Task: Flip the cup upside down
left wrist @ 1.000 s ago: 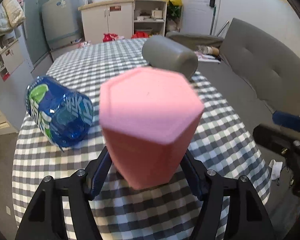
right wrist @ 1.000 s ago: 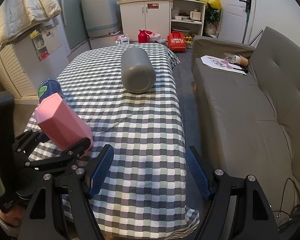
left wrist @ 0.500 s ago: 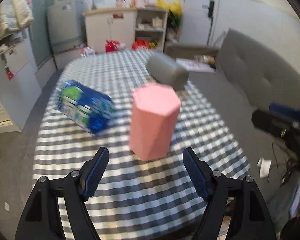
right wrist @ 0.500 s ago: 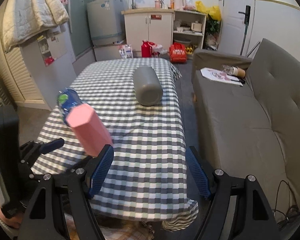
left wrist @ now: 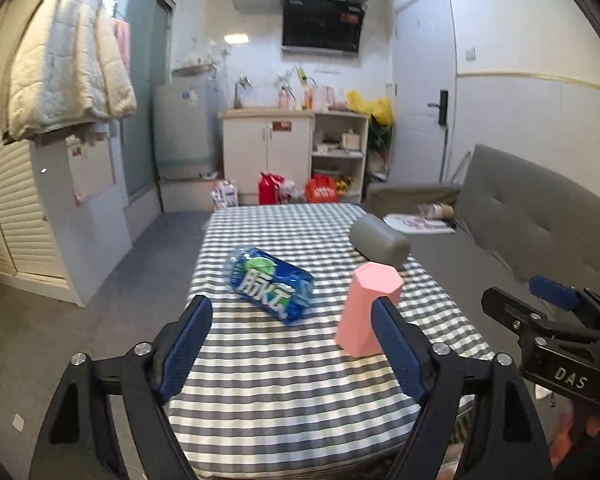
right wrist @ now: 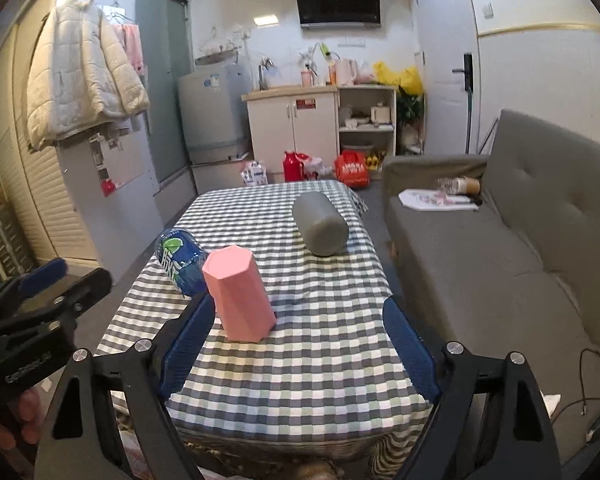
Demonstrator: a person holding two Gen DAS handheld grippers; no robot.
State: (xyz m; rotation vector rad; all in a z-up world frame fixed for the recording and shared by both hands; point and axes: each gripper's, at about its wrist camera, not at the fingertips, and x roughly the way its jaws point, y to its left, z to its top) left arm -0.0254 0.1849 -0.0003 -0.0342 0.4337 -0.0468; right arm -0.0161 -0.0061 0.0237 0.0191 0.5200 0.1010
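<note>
A pink hexagonal cup [left wrist: 367, 307] stands on the checked tablecloth with its closed end up; it also shows in the right wrist view [right wrist: 238, 293]. My left gripper [left wrist: 292, 350] is open and empty, pulled back from the near table edge, with the cup just beyond its right finger. My right gripper [right wrist: 298, 346] is open and empty, also back from the near edge, with the cup beyond its left finger. Each gripper shows at the side of the other's view.
A blue bottle [left wrist: 271, 286] lies on its side left of the cup. A grey cylinder [left wrist: 380, 240] lies further back on the table [right wrist: 320, 360]. A grey sofa [right wrist: 500, 248] runs along the right. Cabinets and a fridge stand at the back.
My left gripper let go of the pink cup, which now stands on the table, and drew back and up. My right gripper also drew back from the table.
</note>
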